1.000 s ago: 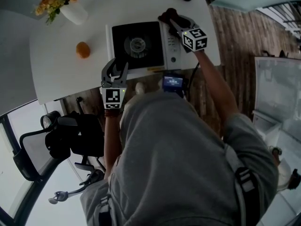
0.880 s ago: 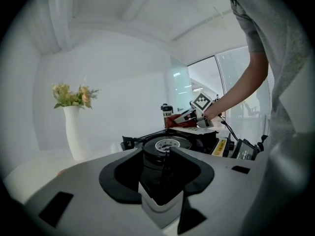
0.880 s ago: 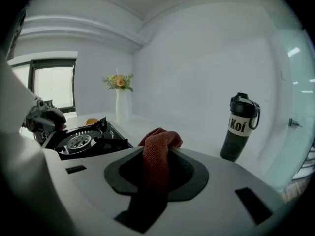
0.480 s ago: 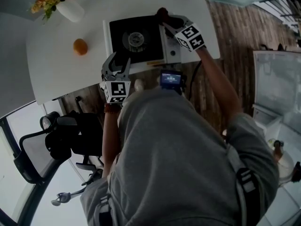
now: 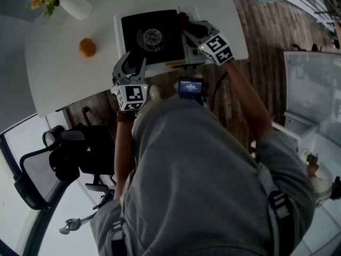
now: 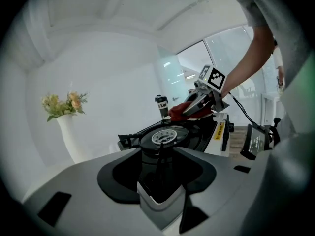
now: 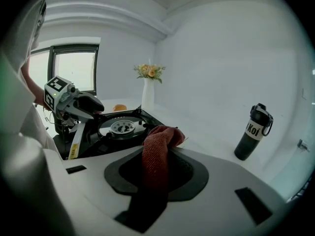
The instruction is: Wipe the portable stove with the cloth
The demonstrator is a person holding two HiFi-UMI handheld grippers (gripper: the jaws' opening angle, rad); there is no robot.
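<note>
Right gripper view: cloth (image 7: 158, 149) is clamped in the right gripper (image 5: 189, 30) (jaws nearly closed on it), held at the right edge of the portable stove (image 5: 152, 36) top. Left gripper (image 5: 133, 64) jaws have just been opened, are held wide with nothing gripped, and sit at the stove's near edge.

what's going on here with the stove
A person holds a gripper in each hand at a portable stove on a white table. The right gripper is shut on a red cloth at the stove top's right side. The left gripper sits at the stove's near edge; its jaws have just been opening, with nothing gripped between them.
</note>
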